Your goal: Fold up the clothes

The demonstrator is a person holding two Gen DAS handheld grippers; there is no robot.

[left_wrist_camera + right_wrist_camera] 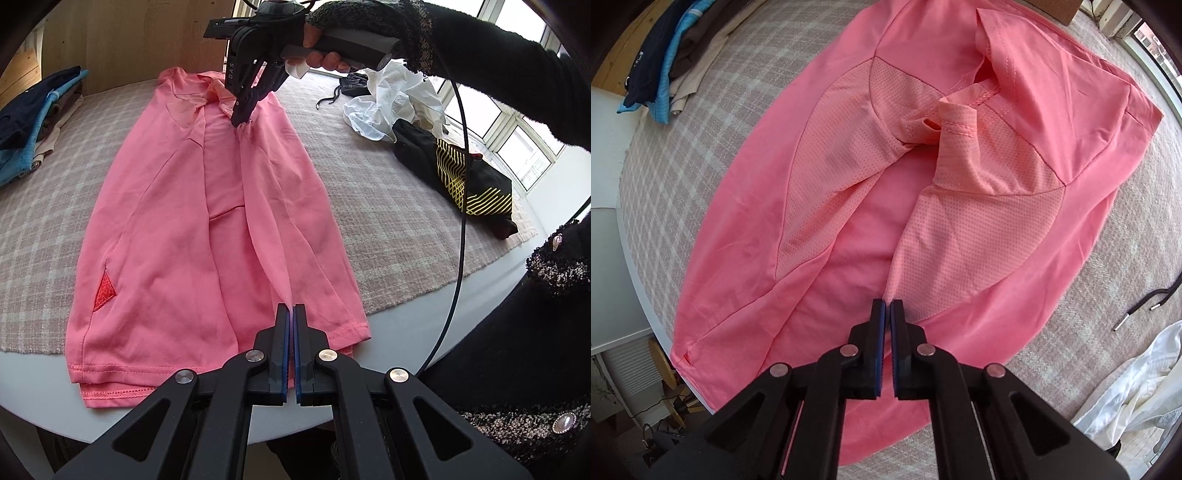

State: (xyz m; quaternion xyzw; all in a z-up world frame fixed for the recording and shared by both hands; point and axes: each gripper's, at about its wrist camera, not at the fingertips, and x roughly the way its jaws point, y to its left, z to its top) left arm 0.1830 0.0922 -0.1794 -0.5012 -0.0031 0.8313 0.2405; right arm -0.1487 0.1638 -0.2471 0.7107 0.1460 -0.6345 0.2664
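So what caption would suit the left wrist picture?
Both grippers, left and right, pinch one folded edge of a pink shirt on a checked cloth.

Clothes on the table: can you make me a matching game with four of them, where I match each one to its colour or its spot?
Things:
1. T-shirt
2. crumpled shirt
3. garment with yellow stripes
4. folded pile

Matches:
A. black
B. stacked at the far left edge
C. pink, spread flat in the middle
D. white

Pairs: 1-C, 2-D, 3-A, 4-B
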